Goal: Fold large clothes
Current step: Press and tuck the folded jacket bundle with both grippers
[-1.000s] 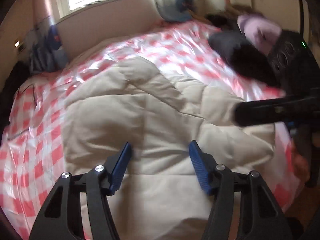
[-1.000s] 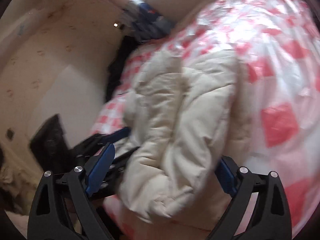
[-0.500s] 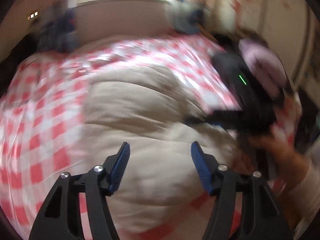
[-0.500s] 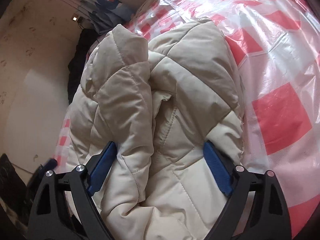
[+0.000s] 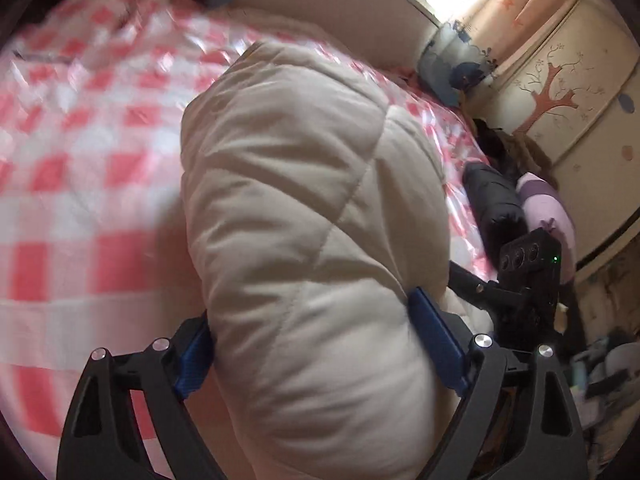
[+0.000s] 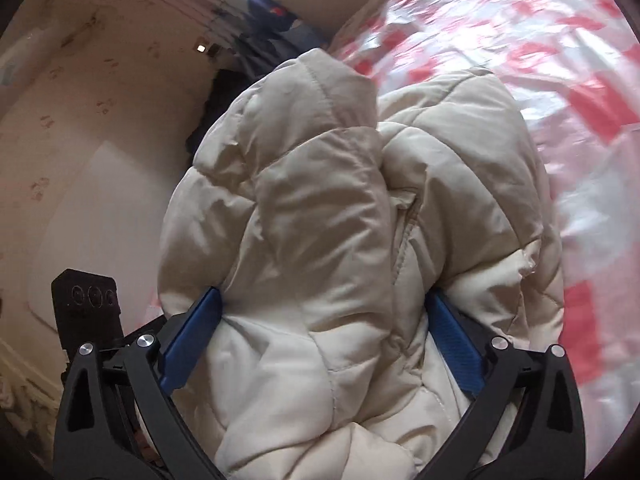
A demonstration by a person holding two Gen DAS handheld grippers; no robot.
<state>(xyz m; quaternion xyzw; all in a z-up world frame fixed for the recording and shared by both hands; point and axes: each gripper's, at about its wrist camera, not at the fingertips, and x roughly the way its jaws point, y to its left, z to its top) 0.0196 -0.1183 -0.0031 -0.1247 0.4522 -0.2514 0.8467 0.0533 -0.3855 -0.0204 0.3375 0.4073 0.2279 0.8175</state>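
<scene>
**Now, both grippers deep in the puffy coat**

Plainly, the left gripper (image 5: 316,344) has its jaws spreading, a fat roll of the cream quilted coat (image 5: 304,208) bulging between the blue pads (image 5: 436,344) and pushing against them. The right gripper (image 6: 320,340) is much the same: jaws opening to their widest, with bunched padding filling the gap. The coat lies heaped near the bed's near edge, on the red-and-white checked cover (image 5: 80,168), already doubled over on itself.

To my eye the step is gathering or settling the folded bundle. Doing it well means both sides taking the bulk evenly, so the slippery cover (image 6: 560,80) doesn't let the fold slide open. A dark garment (image 5: 496,204) sits at the far right edge.
</scene>
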